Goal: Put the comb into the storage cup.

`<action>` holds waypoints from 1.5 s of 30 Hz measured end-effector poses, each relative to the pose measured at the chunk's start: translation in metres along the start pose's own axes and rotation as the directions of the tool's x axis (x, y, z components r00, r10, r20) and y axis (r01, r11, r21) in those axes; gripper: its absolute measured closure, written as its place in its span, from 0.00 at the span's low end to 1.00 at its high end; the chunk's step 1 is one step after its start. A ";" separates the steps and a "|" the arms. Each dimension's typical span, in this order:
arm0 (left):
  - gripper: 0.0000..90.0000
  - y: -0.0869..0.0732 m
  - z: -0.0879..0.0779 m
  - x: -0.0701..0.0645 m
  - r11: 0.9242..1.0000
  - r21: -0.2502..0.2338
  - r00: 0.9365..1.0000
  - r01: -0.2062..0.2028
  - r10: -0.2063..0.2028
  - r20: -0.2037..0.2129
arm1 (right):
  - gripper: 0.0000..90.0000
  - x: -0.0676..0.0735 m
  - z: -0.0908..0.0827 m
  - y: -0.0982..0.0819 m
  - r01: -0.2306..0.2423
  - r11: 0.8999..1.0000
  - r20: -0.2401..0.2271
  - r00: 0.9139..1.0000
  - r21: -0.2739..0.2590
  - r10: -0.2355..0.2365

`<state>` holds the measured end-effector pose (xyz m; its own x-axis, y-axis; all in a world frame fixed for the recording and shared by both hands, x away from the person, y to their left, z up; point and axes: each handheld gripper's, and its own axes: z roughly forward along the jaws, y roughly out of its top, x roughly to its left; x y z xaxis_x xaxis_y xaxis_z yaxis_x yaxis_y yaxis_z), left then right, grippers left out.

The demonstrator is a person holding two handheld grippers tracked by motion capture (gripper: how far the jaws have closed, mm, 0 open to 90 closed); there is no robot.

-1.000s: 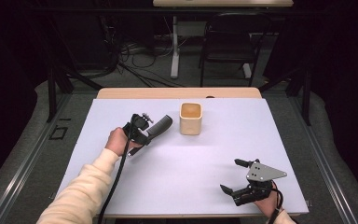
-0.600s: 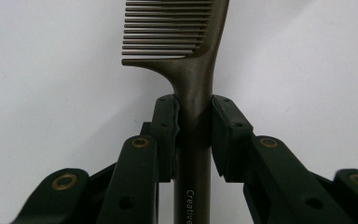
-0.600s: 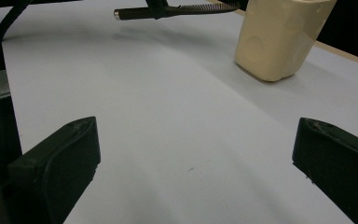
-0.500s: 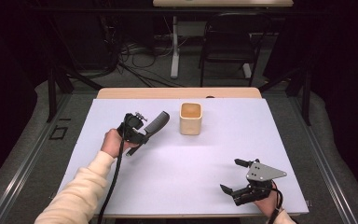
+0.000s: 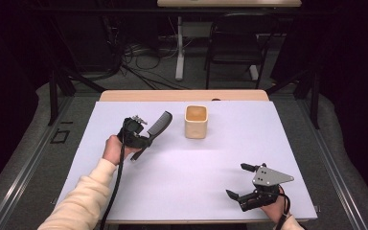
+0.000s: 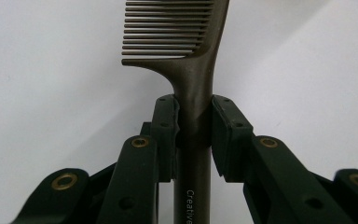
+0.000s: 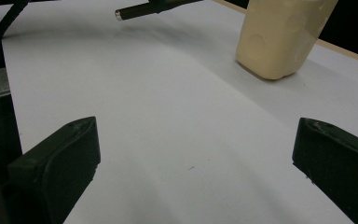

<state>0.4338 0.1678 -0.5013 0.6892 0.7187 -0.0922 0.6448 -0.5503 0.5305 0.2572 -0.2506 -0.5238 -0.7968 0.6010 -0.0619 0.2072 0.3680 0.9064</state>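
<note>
both left fingers (image 6: 168, 135) pinch the comb (image 6: 193, 93) handle between them.

Comb (image 6: 193, 70): dark brown-grey, plain, with small white lettering on the handle. Left gripper (image 5: 135, 133) and right gripper (image 5: 243, 184): black jaws; brass-coloured rivets show on the left gripper's linkage. The right gripper carries a grey plate (image 5: 270, 176) on top. Cup (image 5: 196, 121) near the table's far edge: cream, unpatterned. Table (image 5: 182, 167): white sheet surface, tan wood strip along the far edge. Sleeve (image 5: 84, 203): cream.

Cream sleeve (image 5: 84, 203) — black claws, brass screws.
</note>
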 end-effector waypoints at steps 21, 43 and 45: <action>0.80 -0.006 -0.008 0.003 0.991 -0.131 0.999 0.017 -0.020 -0.025 | 0.00 0.000 0.001 0.000 -0.003 1.000 0.007 1.000 0.005 0.003; 0.80 0.003 -0.016 -0.002 0.970 -0.242 0.998 0.017 -0.030 -0.052 | 0.00 0.000 0.001 0.000 -0.005 1.000 0.000 1.000 0.006 0.005; 0.80 0.005 -0.016 -0.003 0.968 -0.252 0.998 0.014 -0.027 -0.051 | 0.00 0.000 0.001 0.000 -0.005 1.000 0.000 1.000 0.007 0.005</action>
<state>0.4296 0.1697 -0.4846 0.6535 0.7542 -0.0637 0.5502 -0.4156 0.7242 0.2581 -0.2497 -0.5247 -0.7960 0.6026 -0.0570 0.2152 0.3697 0.9039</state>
